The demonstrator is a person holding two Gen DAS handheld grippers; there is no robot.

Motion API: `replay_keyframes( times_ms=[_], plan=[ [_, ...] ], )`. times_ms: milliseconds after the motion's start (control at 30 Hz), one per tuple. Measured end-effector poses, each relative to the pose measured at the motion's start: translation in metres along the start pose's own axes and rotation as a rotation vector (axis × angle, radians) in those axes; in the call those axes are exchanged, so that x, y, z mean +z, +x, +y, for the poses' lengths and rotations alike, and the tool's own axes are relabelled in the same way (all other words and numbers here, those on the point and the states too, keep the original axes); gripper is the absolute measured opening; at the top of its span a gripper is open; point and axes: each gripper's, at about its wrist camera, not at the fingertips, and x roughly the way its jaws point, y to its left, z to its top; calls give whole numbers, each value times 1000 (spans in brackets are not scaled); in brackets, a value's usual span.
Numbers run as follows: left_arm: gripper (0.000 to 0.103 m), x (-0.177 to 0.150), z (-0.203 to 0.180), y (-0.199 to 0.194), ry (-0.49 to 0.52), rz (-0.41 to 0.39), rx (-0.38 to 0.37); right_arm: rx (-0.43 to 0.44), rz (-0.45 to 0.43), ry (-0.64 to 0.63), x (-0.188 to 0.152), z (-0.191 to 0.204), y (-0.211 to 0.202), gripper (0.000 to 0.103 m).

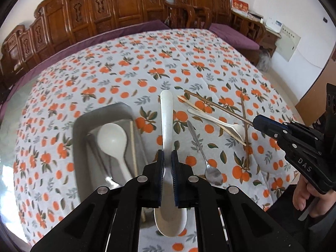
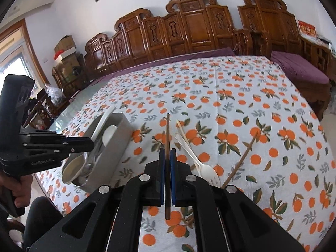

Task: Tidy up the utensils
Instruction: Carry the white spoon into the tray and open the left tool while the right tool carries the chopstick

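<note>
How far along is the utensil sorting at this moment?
Done: a white spoon and a light chopstick lie in the metal tray.
In hand: the left tongs are shut on a large metal spoon; the right tongs are shut on a dark chopstick.
Left on the tablecloth: a white fork, a small metal spoon, another light chopstick and a dark one.

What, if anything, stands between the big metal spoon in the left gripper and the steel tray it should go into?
Nothing visible blocks the way. The left gripper holds the metal spoon just right of the steel tray, with only bare cloth between them. Inside the tray, a white spoon and a light chopstick already take up part of the floor.
</note>
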Motion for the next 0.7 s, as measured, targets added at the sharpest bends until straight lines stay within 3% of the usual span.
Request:
replay_keyframes(
  times_ms=[400, 700],
  plan=[
    [6, -5, 35, -56, -39, -59, 10, 10, -30, -57, 34, 49, -41, 6],
    [6, -2, 72, -40, -80, -23, 3, 16, 1, -88, 49, 65, -35, 6]
  ],
)
